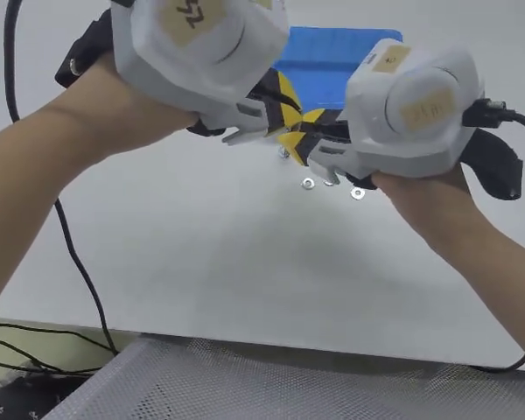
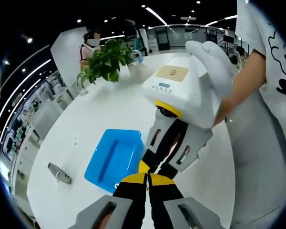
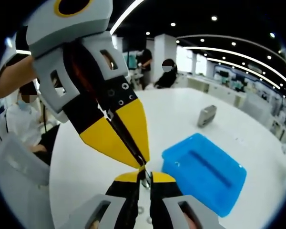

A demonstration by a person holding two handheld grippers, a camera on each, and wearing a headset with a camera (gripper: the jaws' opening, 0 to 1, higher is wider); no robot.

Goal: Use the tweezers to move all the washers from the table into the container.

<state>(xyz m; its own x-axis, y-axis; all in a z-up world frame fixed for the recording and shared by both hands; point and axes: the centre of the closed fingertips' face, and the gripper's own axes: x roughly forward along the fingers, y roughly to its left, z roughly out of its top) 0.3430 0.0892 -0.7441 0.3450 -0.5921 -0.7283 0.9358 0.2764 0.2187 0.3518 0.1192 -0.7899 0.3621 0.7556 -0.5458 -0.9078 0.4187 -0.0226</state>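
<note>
guessing this is early days, three washers (image 1: 330, 181) sit on the table (image 1: 245, 254) near the blue container (image 1: 332, 61) while left gripper (image 2: 148, 180) and right gripper (image 3: 145, 177) both pinch near-shut on the thin tweezers (image 3: 128, 138), can't tell if those hold one.

A leafy potted plant (image 2: 105, 59), small grey block (image 2: 59, 173), black cable (image 1: 79, 262), mesh grating (image 1: 245, 385)

Loose washers (image 1: 308, 184) on white table (image 1: 245, 262)
</note>
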